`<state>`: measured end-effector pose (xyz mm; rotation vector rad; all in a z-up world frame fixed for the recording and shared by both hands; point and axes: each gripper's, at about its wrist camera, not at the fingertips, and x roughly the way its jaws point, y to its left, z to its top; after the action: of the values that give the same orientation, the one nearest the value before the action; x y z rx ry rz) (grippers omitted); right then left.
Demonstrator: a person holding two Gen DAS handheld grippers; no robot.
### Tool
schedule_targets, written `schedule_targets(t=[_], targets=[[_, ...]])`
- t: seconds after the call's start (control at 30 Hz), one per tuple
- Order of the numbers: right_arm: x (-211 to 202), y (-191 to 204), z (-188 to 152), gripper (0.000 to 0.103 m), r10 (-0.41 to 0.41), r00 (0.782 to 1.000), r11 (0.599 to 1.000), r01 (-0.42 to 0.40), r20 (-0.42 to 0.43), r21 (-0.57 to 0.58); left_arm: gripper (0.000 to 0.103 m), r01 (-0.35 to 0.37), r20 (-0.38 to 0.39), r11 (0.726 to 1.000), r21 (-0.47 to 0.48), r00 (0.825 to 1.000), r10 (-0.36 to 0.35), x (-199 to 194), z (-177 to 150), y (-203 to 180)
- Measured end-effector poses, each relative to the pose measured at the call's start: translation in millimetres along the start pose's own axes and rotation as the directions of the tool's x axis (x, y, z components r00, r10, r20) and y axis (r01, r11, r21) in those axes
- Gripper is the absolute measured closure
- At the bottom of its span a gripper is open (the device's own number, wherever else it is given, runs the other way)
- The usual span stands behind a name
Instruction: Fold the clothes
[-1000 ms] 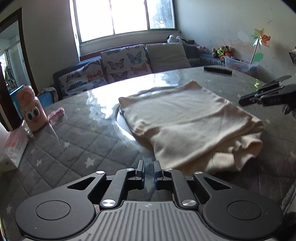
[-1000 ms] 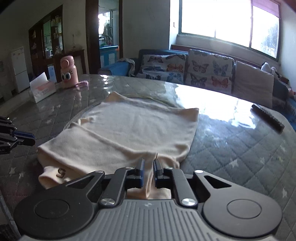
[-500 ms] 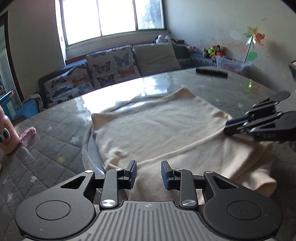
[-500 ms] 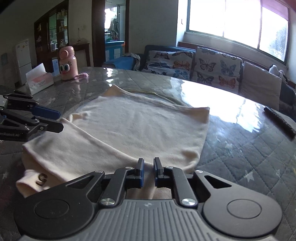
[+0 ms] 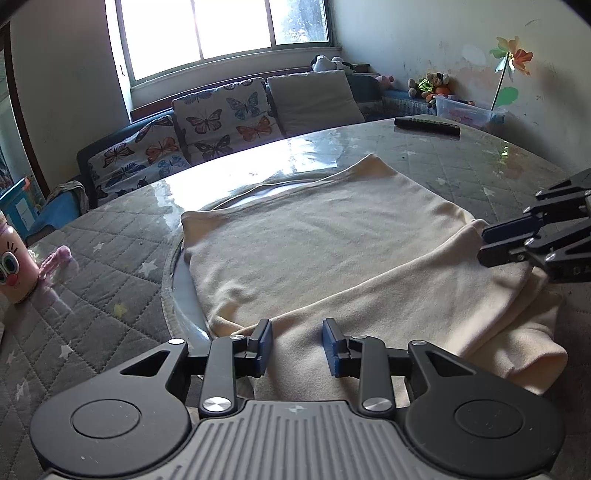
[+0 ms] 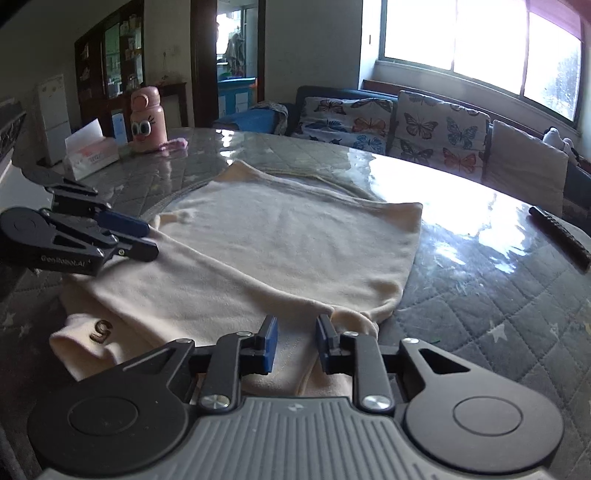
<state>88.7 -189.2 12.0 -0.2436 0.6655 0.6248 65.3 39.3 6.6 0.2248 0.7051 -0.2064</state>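
Looking along the left gripper (image 5: 297, 345): fingers apart over the near edge of a cream garment (image 5: 332, 251), folded and lying flat mid-table. Round table (image 5: 110, 280) under a grey quilted star-print cover with a glossy clear sheet. Far right, a dark remote (image 5: 426, 125); far left, a pink cartoon bottle (image 5: 11, 266). Beyond, a butterfly-cushion sofa (image 5: 207, 129) below a bright window (image 5: 221, 33).

Looking along the right gripper (image 6: 293, 345): fingers apart over the garment's near right corner, possibly touching cloth. Left gripper at the garment's left edge, tissue box (image 6: 90, 155) far left, doorway (image 6: 236, 55) behind.
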Motion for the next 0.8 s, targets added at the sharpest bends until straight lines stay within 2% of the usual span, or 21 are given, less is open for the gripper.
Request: schedule_targets(t=[0.1,0.2,0.4,0.47,0.73,0.77,0.8], targets=[[-9.3,3.7,-1.0,0.079,0.008,1.0,1.0,-0.008,0.013,-0.01,0.067,-0.013,0.002,1.0,0.005,1.0,0.013,-3.4,-1.0,-1.3],[-8.1,5.1,-8.1,0.077,0.006,1.0,1.0,-0.006,-0.011,-0.005,0.065,-0.024,0.004,1.0,0.012,1.0,0.024,-8.4,-3.3,-3.4],[-16.3,6.1,-14.6,0.075,-0.003,1.0,1.0,0.003,0.008,0.029,0.058,-0.043,0.018,0.998,0.04,0.999,0.042,-24.5,-10.2,-8.0],[-15.7,7.6,-16.7,0.07,-0.01,1.0,1.0,0.01,0.005,0.017,0.055,-0.043,0.021,0.998,0.046,0.999,0.042,-29.6,-13.2,-9.4],[-20.6,10.4,-19.9,0.066,-0.026,1.0,0.999,0.026,0.006,0.028,0.045,-0.047,0.015,0.996,0.075,0.999,0.046,-45.8,-28.6,-16.3],[-21.2,10.8,-20.2,0.065,-0.028,1.0,0.999,0.028,0.006,0.03,0.042,-0.048,0.013,0.996,0.076,0.999,0.047,-47.0,-30.4,-16.9],[-21.9,11.1,-20.6,0.06,-0.03,1.0,0.999,0.03,0.007,0.031,0.041,-0.048,0.012,0.996,0.078,0.999,0.047,-48.0,-32.2,-17.5]])
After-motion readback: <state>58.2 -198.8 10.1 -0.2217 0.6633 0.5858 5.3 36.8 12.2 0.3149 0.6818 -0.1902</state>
